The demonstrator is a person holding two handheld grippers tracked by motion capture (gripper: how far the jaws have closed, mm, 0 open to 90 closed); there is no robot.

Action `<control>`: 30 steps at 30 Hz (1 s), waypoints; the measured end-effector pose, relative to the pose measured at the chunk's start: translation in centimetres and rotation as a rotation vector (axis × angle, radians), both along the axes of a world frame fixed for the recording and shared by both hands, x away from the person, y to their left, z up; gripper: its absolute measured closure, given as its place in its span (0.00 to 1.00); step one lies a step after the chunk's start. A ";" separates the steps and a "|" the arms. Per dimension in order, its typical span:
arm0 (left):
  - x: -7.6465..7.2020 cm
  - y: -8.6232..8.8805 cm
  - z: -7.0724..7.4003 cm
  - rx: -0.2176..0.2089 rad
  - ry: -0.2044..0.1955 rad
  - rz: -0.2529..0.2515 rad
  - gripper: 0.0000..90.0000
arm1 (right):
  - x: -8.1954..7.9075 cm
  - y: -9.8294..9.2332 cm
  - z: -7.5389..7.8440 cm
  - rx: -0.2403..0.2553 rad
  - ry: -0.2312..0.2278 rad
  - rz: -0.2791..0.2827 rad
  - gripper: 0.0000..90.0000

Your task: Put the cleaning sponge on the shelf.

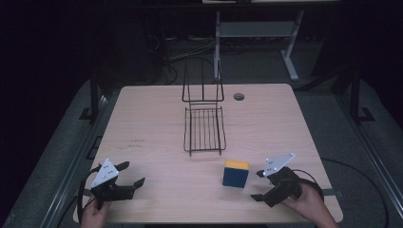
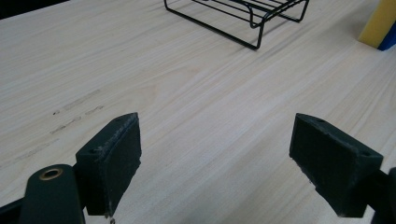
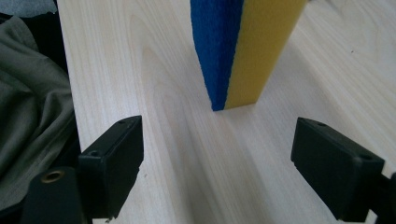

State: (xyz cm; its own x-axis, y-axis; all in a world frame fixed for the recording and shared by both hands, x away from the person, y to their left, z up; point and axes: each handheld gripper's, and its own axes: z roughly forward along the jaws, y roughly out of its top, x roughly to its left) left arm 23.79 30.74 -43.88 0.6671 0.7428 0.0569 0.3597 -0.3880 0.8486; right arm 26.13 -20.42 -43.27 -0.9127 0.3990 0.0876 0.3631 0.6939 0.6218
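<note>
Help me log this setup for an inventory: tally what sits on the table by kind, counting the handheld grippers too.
Wire rack: 1
Blue and yellow sponge: 1
Handheld grippers: 2, the left gripper and the right gripper, both open
Total: 4

Blue and yellow sponge block standing upright on the counter, yellow side up, near the front right. Black wire rack sits mid-counter behind it, well apart, back panel upright.
</note>
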 end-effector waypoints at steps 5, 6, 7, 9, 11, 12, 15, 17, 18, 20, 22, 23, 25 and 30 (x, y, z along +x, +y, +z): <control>0.0 0.0 0.0 -0.001 -0.001 0.000 0.18 | 0.4 0.7 0.3 -0.008 -0.003 0.023 0.18; 0.0 0.0 0.0 0.000 -0.002 -0.001 0.18 | 0.4 0.9 0.4 -0.008 -0.001 0.023 0.18; 0.0 0.0 0.0 0.001 -0.002 -0.001 0.18 | 0.6 1.1 0.6 -0.011 -0.003 0.029 0.18; 0.0 0.1 0.0 0.003 -0.002 0.001 0.18 | 0.7 1.2 0.7 -0.006 -0.004 0.030 0.18; 0.0 0.1 0.0 -0.004 -0.001 0.006 0.18 | 0.8 1.3 0.8 -0.004 0.001 0.039 0.17; 0.0 0.2 0.0 -0.004 -0.001 0.006 0.18 | 0.9 1.4 0.9 -0.008 -0.003 0.041 0.17; 0.0 0.2 0.1 -0.006 -0.003 0.009 0.18 | 1.1 1.7 1.2 -0.009 -0.002 0.047 0.17; 0.0 0.1 0.1 -0.004 -0.005 0.006 0.18 | 1.4 2.0 1.4 -0.006 -0.001 0.056 0.17; 0.0 0.1 0.1 -0.003 -0.005 0.006 0.18 | 1.4 2.1 1.5 -0.003 0.003 0.057 0.17; 0.0 0.1 0.1 -0.003 -0.006 0.005 0.18 | 1.5 2.3 1.6 -0.007 -0.004 0.062 0.17; 0.0 0.1 0.1 -0.004 -0.007 0.005 0.18 | 1.7 2.7 1.7 -0.006 -0.004 0.069 0.17; 0.0 0.1 0.1 -0.005 -0.007 0.005 0.18 | 1.9 2.8 1.7 -0.006 -0.004 0.071 0.17; 0.0 0.1 0.2 -0.004 -0.008 0.004 0.18 | 2.1 3.1 1.7 -0.010 -0.003 0.073 0.17; -0.1 0.1 0.2 -0.007 -0.007 0.006 0.18 | 2.6 3.7 1.9 -0.019 -0.008 0.080 0.17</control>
